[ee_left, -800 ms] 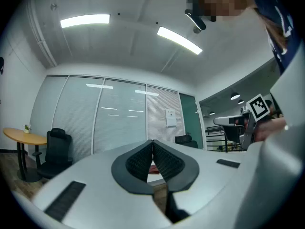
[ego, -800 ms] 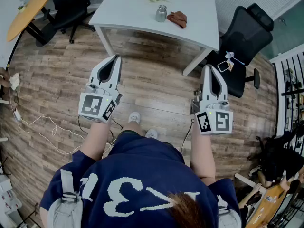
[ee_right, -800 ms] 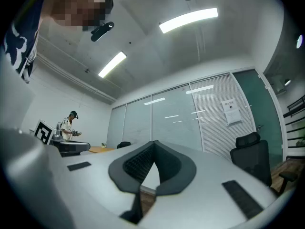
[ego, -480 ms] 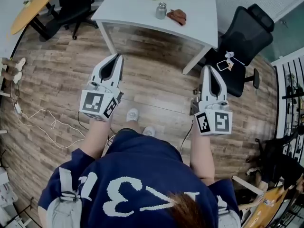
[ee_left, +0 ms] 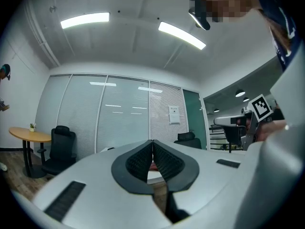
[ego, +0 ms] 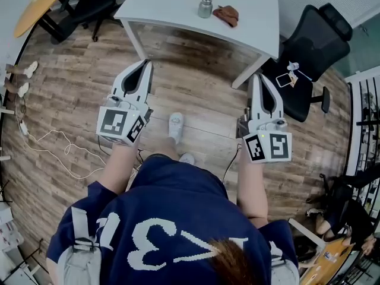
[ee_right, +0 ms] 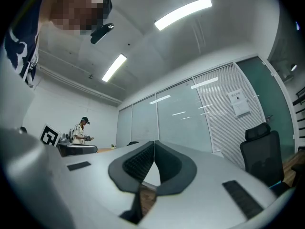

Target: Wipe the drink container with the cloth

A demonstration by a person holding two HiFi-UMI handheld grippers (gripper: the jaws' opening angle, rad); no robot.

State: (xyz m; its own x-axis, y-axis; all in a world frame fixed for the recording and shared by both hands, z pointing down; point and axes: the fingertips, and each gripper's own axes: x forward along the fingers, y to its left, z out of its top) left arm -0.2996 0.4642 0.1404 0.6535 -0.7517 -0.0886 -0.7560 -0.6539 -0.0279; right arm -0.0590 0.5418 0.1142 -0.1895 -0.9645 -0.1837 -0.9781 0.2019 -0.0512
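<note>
By the look of it, the wiping has not begun. The small silvery metal drink container (ego: 205,7) stands on the white rectangular table (ego: 160,8), towards its right edge. The crumpled reddish-brown cloth (ego: 227,15) lies just beside it, nearer that edge, and both look untouched. The left gripper (ego: 146,64) and the right gripper (ego: 256,77) hang over the wooden floor, well short of the table's near edge, each with jaws pressed together on nothing. Reaching the table, taking the cloth and rubbing the container all remain.

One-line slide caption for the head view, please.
Drink container and cloth wait on the white table ahead; left tongs and right tongs shut, empty.
</note>
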